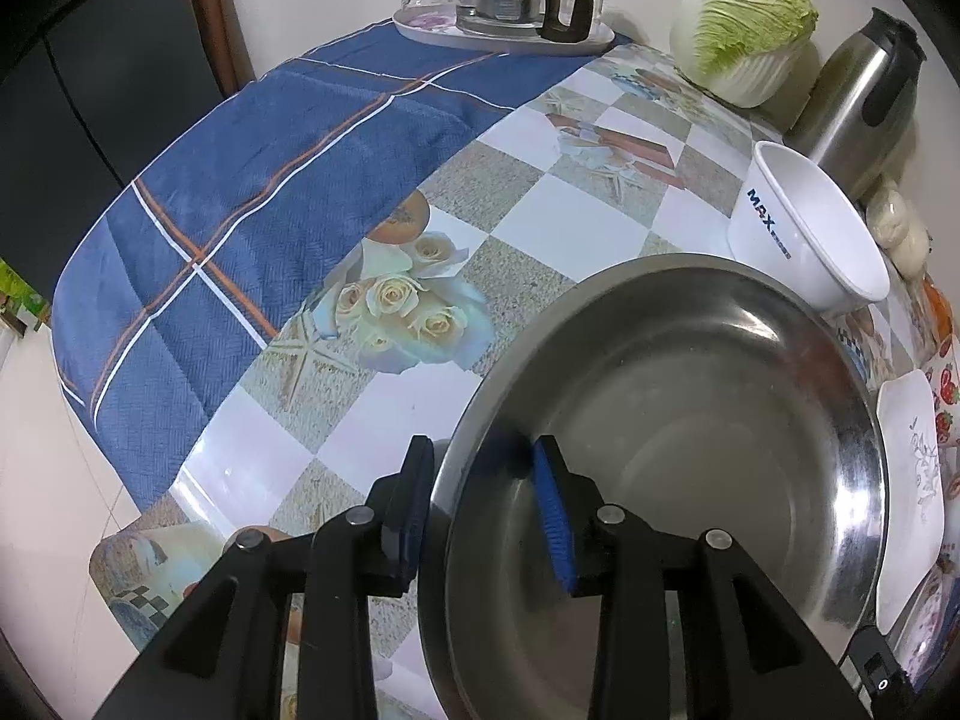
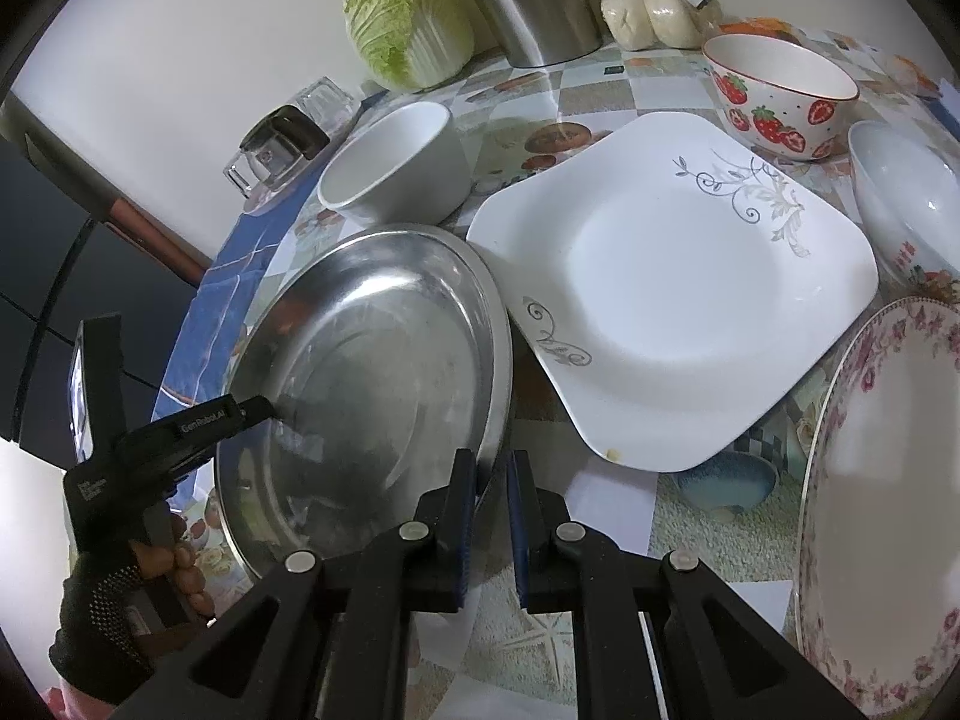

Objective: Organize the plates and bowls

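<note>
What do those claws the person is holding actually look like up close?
Each claw is matte black plastic, with angular linkage bars joined by round silver pins and two flat fingers lined with blue ribbed pads. The left claw looks the same. Seen from the right wrist, its body carries small white lettering, and the hand holding it wears a black fingerless glove with tiny dots.

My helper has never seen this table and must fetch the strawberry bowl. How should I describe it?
Start at the tall steel thermos by the wall. Beside it lie wrapped white buns, and just in front of those stands the strawberry bowl, behind the square white plate. It alone has red strawberries; the other bowls are mostly white.
</note>
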`<state>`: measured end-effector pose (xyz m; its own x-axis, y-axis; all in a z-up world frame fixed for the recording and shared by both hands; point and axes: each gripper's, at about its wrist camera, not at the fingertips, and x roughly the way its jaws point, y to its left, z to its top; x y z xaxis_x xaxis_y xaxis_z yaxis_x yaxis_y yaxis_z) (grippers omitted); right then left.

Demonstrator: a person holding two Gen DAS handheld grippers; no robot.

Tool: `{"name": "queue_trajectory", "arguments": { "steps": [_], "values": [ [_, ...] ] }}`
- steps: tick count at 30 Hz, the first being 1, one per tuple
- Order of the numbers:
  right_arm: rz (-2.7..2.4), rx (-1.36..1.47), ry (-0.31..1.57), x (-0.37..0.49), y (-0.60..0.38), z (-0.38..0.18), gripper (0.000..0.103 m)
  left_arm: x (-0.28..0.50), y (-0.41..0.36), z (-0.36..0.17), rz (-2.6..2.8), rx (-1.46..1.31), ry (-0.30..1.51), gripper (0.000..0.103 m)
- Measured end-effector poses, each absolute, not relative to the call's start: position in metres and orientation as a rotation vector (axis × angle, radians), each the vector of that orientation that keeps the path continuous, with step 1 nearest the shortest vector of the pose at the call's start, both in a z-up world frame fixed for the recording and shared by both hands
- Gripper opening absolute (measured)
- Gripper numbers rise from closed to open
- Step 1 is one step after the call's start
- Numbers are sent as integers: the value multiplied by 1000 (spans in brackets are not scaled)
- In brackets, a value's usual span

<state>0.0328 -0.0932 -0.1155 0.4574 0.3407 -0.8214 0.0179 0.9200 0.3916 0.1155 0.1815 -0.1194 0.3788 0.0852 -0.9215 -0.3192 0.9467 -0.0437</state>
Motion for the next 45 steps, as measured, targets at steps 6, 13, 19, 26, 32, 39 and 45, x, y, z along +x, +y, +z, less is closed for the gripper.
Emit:
{"name": "queue_trajectory", "arguments": {
  "steps": [6, 13, 19, 26, 32, 39, 45],
  "values": [
    [193, 379, 1098, 31, -97, -116, 11, 112, 182, -119, 282, -236, 1159, 36],
    [208, 428, 1139, 33, -101, -124, 15, 112, 184, -119, 302, -240, 1160, 37],
    [206, 440, 1145, 44, -99, -135, 12, 112, 184, -119, 298, -232, 1159, 36],
    [219, 536, 1110, 42, -115, -129, 11, 110, 183, -119, 307, -237, 1160, 36],
    [269, 590, 1110, 46, -115, -131, 15, 110, 184, -119, 309, -243, 1163, 36],
    [281, 631, 1116, 46, -116, -133, 29, 110, 185, -120, 311, -248, 1164, 37],
    [280, 549, 1120, 56, -103, -137, 29, 110, 184, -120, 309, -240, 1164, 37]
  ]
}}
